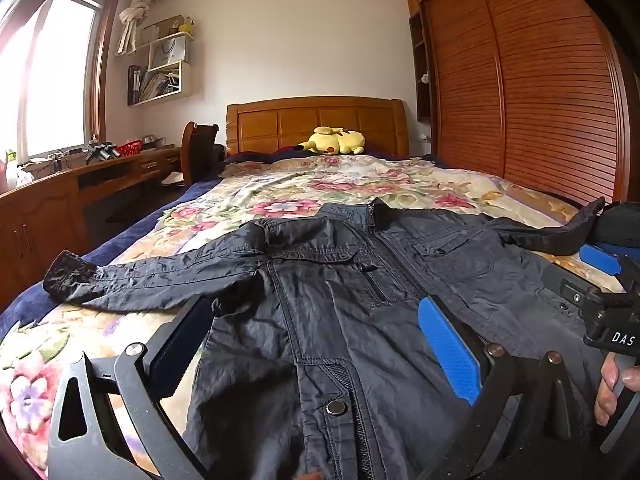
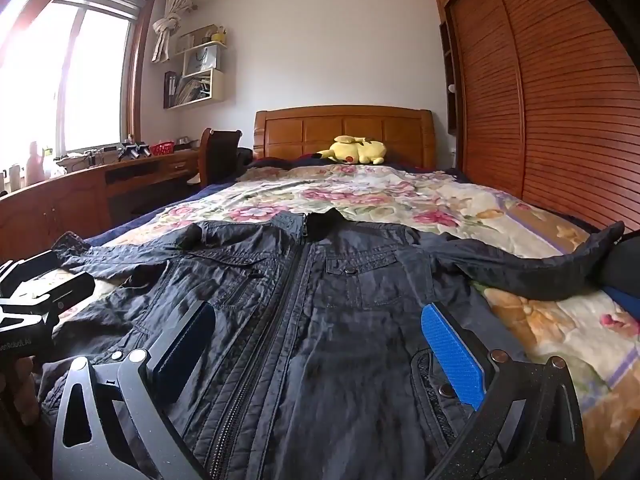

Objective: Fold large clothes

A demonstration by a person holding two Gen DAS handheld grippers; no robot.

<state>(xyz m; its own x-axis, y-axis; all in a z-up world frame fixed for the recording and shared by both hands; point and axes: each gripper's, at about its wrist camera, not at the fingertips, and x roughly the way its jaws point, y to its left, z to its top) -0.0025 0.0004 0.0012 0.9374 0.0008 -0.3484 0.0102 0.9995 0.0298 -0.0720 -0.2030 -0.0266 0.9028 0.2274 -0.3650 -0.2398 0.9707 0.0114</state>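
A dark jacket [image 1: 340,280] lies face up and spread flat on the near half of a bed [image 1: 280,184] with a floral cover, collar toward the far headboard [image 1: 316,120], hem toward the two grippers. Its long axis runs near to far, straight ahead of both tools; the sleeves stretch out left [image 1: 132,276] and right [image 1: 560,236] across the bed, the right one ending near the wardrobe [image 1: 540,80].

The left gripper [image 1: 316,340] hovers over the jacket's left half, jaws spread wide with nothing between them but the cloth below, untouched as far as the view shows. The right gripper [image 2: 324,344] hangs likewise over the zip [image 2: 276,320] and right front, also fully spread and pinching nothing. Each tool appears at the edge of the other's view, side by side near the hem.

The move ahead likely turns on the sleeves: the left sleeve lies off to the left of the left gripper, the right sleeve off to the right of the right gripper, so each hand looks nearer its own side. Folding appears not yet begun.

Readable writing is scant: "DAS" in white on the right tool's body [image 1: 622,338] in the left view, and a partly cut label, perhaps ending "Robot.AI", on the left tool [image 2: 16,346] in the right view. A yellow plush [image 1: 334,140] rests by the headboard.
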